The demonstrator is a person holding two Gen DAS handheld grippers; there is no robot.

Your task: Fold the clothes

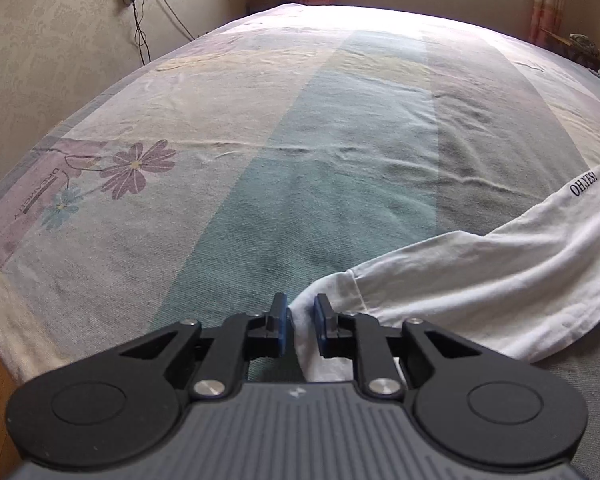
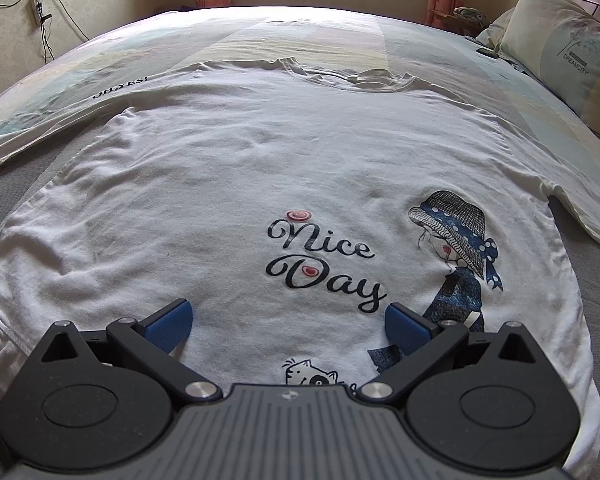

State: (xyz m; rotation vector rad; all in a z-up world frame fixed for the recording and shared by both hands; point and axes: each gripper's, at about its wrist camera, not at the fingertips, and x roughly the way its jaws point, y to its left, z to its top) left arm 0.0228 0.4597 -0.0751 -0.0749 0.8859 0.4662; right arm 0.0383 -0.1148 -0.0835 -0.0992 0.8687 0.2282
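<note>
Room: left of the sleeve, the bed runs bare to its far edge by the wall
Shirt: white long-sleeved shirt, soft wrinkled knit, flat on the bed, collar away from the camera, hem nearest
Sleeve: left sleeve stretches right, cuff at the pads
Left gripper: left gripper narrow, blue pads pinching the cuff
Right gripper: right gripper spread wide above the hem, holding nothing

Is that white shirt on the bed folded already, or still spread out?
Spread out. The white shirt lies flat, print up, both sleeves stretched sideways; the left gripper pinches one sleeve's cuff.
</note>
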